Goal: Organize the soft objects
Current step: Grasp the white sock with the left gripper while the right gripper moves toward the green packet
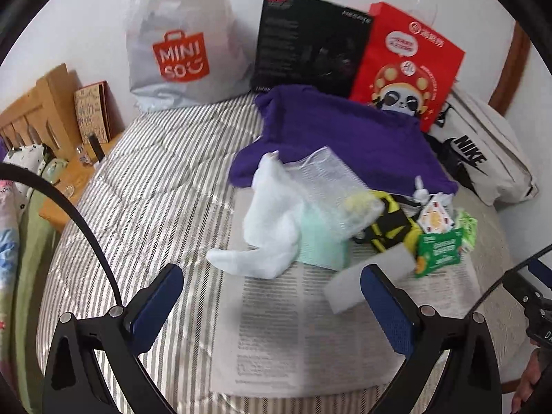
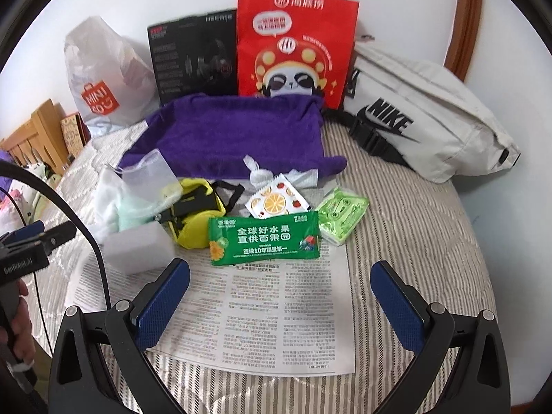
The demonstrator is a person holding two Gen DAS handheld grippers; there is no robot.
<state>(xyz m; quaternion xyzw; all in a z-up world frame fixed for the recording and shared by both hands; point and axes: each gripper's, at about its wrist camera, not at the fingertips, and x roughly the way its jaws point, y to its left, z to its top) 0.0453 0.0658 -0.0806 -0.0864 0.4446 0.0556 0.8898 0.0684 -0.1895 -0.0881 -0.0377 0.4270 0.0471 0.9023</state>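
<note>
A pile of soft items lies on a sheet of newspaper (image 2: pixel 262 310) on the striped bed. In the left wrist view I see a white cloth (image 1: pixel 272 214), a mint sponge (image 1: pixel 321 245), a grey-white foam block (image 1: pixel 369 276), a yellow and black pouch (image 1: pixel 393 227) and a purple towel (image 1: pixel 348 134). The right wrist view shows the foam block (image 2: pixel 138 248), the yellow pouch (image 2: pixel 196 217), a green wipes packet (image 2: pixel 264 238), a fruit-print packet (image 2: pixel 276 201) and a light green packet (image 2: pixel 341 214). My left gripper (image 1: pixel 272 296) and right gripper (image 2: pixel 279 289) hang open over the newspaper, holding nothing.
Against the wall stand a white Miniso bag (image 1: pixel 179 38), a black box (image 1: pixel 310 38), a red paper bag (image 2: pixel 296 48) and a white Nike bag (image 2: pixel 424 117). A wooden headboard and bedside shelf (image 1: pixel 41 110) lie to the left.
</note>
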